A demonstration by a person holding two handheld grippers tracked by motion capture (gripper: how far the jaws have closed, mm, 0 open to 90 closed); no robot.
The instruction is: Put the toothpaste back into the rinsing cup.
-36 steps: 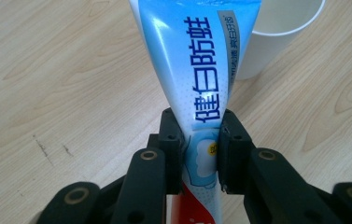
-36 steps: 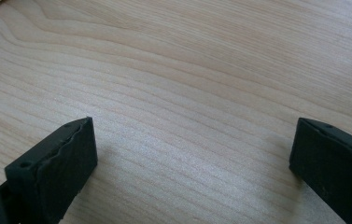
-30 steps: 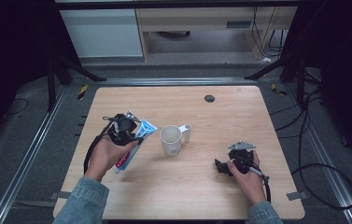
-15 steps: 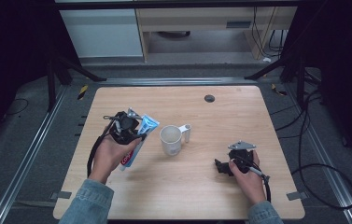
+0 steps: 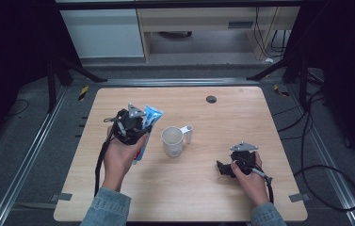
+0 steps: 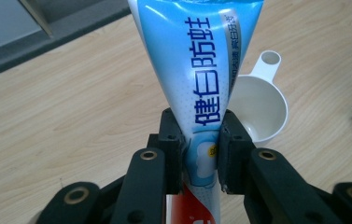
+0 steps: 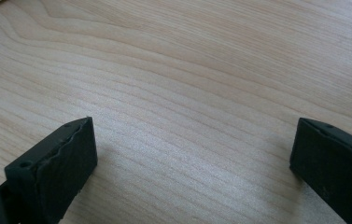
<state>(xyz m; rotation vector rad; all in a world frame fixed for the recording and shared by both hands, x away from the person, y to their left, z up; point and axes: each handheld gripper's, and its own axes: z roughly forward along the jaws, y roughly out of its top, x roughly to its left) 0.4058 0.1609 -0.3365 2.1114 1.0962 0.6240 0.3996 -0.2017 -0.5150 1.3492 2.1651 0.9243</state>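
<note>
A blue and white toothpaste tube [image 6: 197, 70] with a red end stands between the black jaws of my left gripper [image 6: 200, 149], which is shut on it. From above, that left gripper [image 5: 135, 123] holds the toothpaste tube [image 5: 152, 115] lifted off the table, left of a white cup [image 5: 172, 140] with a handle. The white cup [image 6: 260, 105] shows just behind the tube, its mouth facing up. My right gripper [image 5: 224, 168] rests low on the table at the right, with its jaws wide apart. Between the right gripper [image 7: 192, 154] jaws lies bare wood.
The wooden table [image 5: 222, 117] has a small dark round hole [image 5: 211, 99] near its far edge. Metal rails and cables run along both sides on the floor. A white cabinet [image 5: 104, 28] stands beyond the table.
My left gripper has lifted the toothpaste tube up and a little toward the far side. The right gripper has stayed where it was.
</note>
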